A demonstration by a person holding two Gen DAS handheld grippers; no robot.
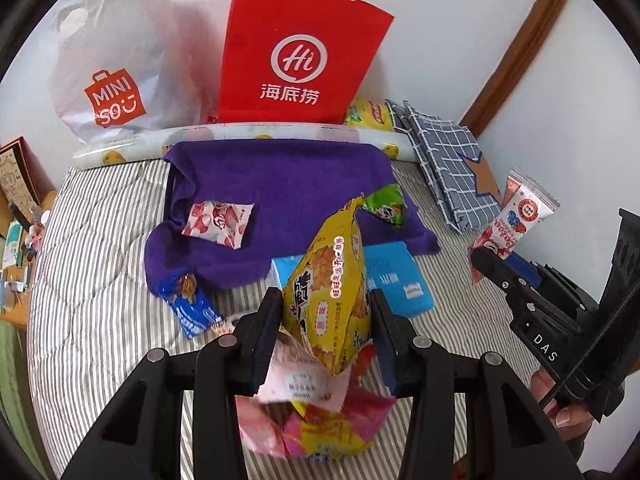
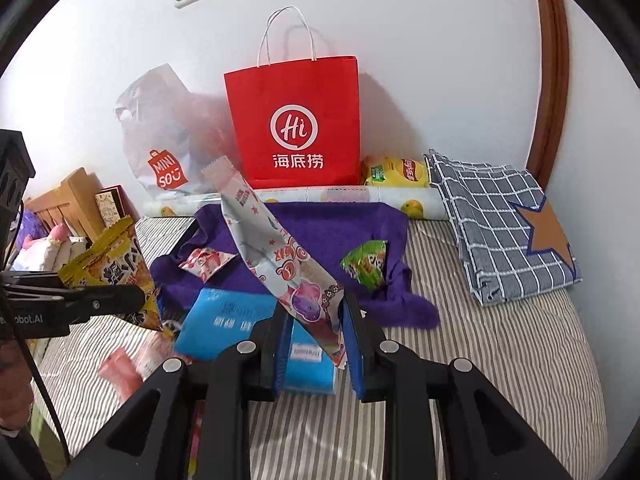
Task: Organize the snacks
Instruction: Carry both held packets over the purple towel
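Above striped bed [image 1: 100, 280], tongs [image 1: 324, 312] gripping yellow packet [image 1: 328, 292]

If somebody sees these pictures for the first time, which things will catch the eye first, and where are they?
The bright red paper bag stands upright against the white wall, behind the purple towel spread on the striped bed. In front, the left gripper holds a tall yellow snack bag upright, and the right gripper holds a long silver-pink snack packet slanting up to the left.
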